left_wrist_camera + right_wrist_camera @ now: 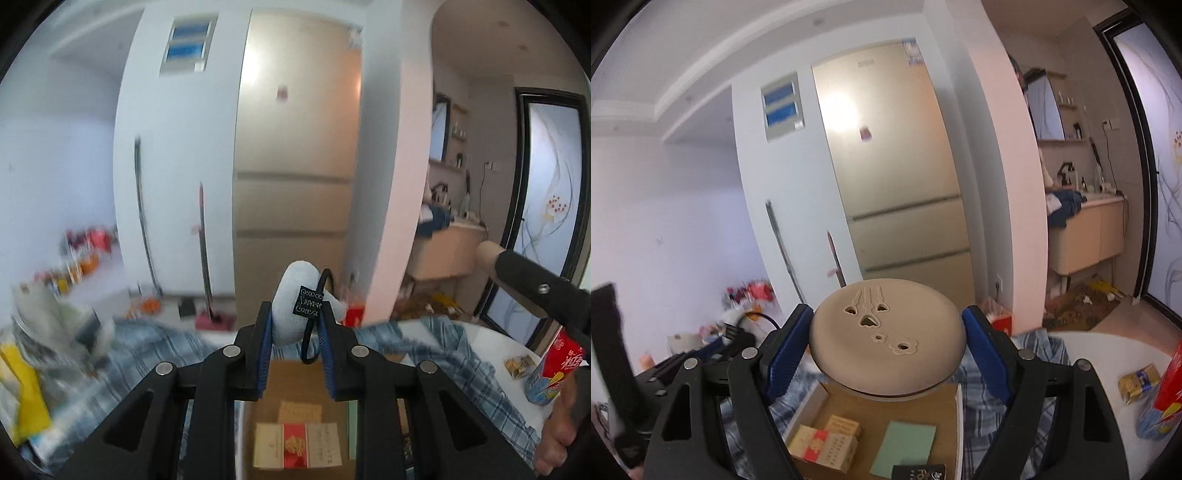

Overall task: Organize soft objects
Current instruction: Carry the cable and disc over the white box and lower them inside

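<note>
My left gripper [297, 320] is shut on a small white soft pouch [293, 295] with a black label and a black loop, held above an open cardboard box [295, 380]. My right gripper [886, 334] is shut on a beige round disc [886, 332] with heart- and flower-shaped cut-outs; both blue pads press on its rim. The disc hangs over the same cardboard box [864, 406]. In the left wrist view the right gripper's black body [535, 290] and the disc's edge [487, 253] show at the right. The pouch [733, 317] appears blurred at the left of the right wrist view.
The box holds small cartons [823, 443], a green card [905, 443] and a black packet [918, 472]. It sits on blue plaid cloth [443, 354] over a white round table [1108, 354]. A red snack bag [557, 362] and gold wrapper [1139, 380] lie at the right. Crumpled bags [48, 325] are piled at the left.
</note>
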Available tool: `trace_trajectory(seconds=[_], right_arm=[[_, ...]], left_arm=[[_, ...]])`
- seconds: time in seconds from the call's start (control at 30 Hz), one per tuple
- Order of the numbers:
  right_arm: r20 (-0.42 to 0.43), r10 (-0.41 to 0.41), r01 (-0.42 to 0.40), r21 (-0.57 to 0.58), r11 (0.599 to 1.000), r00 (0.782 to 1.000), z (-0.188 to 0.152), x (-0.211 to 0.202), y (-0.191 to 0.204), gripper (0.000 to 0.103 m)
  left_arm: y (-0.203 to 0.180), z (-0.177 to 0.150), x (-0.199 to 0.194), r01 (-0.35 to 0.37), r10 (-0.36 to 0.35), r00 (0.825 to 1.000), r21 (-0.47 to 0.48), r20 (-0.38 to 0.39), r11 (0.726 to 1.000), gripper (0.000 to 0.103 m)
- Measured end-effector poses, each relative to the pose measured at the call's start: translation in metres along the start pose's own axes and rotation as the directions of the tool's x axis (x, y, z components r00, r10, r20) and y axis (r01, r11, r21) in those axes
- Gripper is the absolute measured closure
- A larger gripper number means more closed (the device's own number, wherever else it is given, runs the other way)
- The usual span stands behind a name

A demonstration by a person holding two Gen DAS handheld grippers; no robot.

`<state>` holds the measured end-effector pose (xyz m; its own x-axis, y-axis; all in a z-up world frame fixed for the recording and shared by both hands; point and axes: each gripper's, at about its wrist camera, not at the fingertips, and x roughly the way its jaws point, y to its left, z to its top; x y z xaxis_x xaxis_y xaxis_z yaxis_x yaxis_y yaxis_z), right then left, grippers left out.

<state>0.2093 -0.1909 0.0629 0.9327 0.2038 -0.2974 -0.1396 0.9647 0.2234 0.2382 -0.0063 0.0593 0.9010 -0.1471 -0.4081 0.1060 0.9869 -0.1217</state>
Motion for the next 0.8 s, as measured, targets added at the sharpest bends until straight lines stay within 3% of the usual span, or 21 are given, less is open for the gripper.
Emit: trace_trajectory(seconds=[0.17, 0.3, 0.53, 0.8], right_arm=[[-0.05, -0.038, 0.035, -0.051, 0.998, 0.998, -0.015, 0.02, 0.002, 0.022], [-0.151, -0.019, 0.011, -0.052, 0.999, 0.988, -0.027, 0.042, 0.0, 0.022], [-0.322, -0.013, -0.021, -0.101, 0.995, 0.947, -0.055, 0.08, 0.0, 0.022], [-0.445, -0.025, -0.015, -0.086, 0.996, 0.895, -0.077, 0.108, -0.007, 0.022]], left_arm=[[0.001, -0.014, 0.027, -0.062, 0.065, 0.994, 0.037, -0.087, 0.997, 0.078], [0.006, -0.019, 0.042, -0.053, 0.059, 0.987, 0.038, -0.152, 0.998, 0.078], [0.021, -0.04, 0.075, -0.003, 0.015, 0.966, 0.047, -0.259, 0.999, 0.078], [0.025, -0.055, 0.095, -0.019, 0.034, 0.942, 0.046, -0.334, 0.999, 0.078]])
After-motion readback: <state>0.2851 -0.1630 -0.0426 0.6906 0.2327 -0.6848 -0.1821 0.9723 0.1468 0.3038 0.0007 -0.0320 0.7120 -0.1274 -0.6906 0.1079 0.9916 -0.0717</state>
